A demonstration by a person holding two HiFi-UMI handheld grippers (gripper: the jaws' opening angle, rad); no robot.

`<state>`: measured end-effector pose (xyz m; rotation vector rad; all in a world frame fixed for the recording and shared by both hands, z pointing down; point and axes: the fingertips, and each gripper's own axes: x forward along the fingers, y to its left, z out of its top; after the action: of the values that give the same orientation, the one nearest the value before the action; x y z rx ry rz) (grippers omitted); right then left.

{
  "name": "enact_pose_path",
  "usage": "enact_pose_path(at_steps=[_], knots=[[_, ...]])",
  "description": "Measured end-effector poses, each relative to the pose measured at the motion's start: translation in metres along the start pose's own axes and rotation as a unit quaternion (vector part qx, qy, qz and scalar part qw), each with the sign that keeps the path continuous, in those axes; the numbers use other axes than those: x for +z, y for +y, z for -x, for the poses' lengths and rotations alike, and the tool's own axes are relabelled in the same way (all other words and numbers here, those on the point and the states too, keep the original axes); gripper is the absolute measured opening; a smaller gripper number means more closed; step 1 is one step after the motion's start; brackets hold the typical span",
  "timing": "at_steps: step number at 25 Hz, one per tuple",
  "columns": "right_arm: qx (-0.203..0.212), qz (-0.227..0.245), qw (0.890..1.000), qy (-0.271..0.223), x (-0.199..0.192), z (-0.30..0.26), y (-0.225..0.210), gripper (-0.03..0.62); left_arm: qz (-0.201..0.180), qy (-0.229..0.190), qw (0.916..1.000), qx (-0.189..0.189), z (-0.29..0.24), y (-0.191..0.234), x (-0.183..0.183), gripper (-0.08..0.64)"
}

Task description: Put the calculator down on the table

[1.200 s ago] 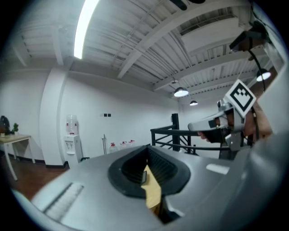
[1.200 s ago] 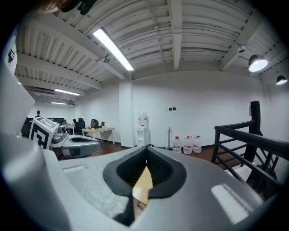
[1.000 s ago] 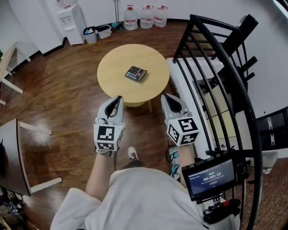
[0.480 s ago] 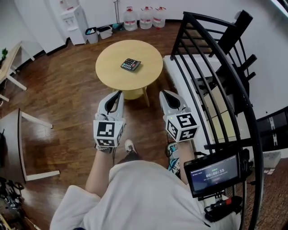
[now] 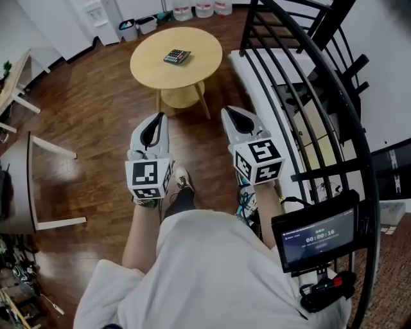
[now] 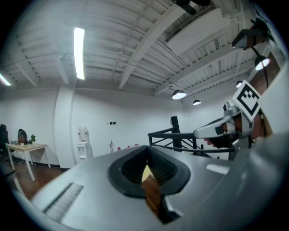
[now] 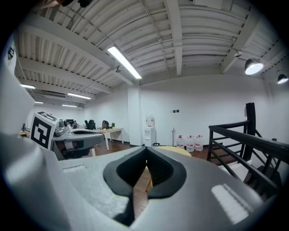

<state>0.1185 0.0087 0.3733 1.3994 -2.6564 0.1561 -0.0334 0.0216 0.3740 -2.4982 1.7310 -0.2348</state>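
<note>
The dark calculator (image 5: pixel 176 56) lies flat on the round wooden table (image 5: pixel 199 45), far ahead at the top of the head view. My left gripper (image 5: pixel 158 118) and right gripper (image 5: pixel 230 112) are held side by side over the wooden floor, well short of the table and apart from the calculator. Both are shut with nothing between the pads. In the left gripper view the left gripper (image 6: pixel 146 155) has its pads pressed together, and the right gripper (image 6: pixel 221 128) shows off to the side. The right gripper view shows the right gripper (image 7: pixel 145 155) with its jaws also together, with the table (image 7: pixel 174 150) just beyond.
A black stair railing (image 5: pixel 308 83) runs along my right side. A dark desk with white legs (image 5: pixel 26 186) stands at my left. Bins (image 5: pixel 138 26) and a water dispenser (image 5: pixel 93 11) line the far wall. A small screen (image 5: pixel 314 238) hangs at my waist.
The table and calculator have slid up and away in the head view. Both grippers stay shut and empty, side by side, farther from the table than before.
</note>
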Motion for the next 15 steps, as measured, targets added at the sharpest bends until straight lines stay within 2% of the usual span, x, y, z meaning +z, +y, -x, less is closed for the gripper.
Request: enact_pose_path(at_steps=[6, 11, 15], knots=[[0.004, -0.015, 1.000, 0.007, -0.011, 0.026, 0.008, 0.002, -0.018, 0.007, 0.9998, 0.006, 0.032, -0.021, 0.006, 0.006], [0.014, -0.015, 1.000, 0.000, -0.004, 0.031, 0.023, 0.002, -0.028, -0.007, 0.9992, 0.027, 0.050, -0.013, 0.014, 0.005], [0.012, -0.011, 1.000, -0.006, 0.004, 0.034, 0.036, 0.002, -0.022, -0.021, 0.9993, 0.024, 0.061, -0.005, 0.019, -0.007]])
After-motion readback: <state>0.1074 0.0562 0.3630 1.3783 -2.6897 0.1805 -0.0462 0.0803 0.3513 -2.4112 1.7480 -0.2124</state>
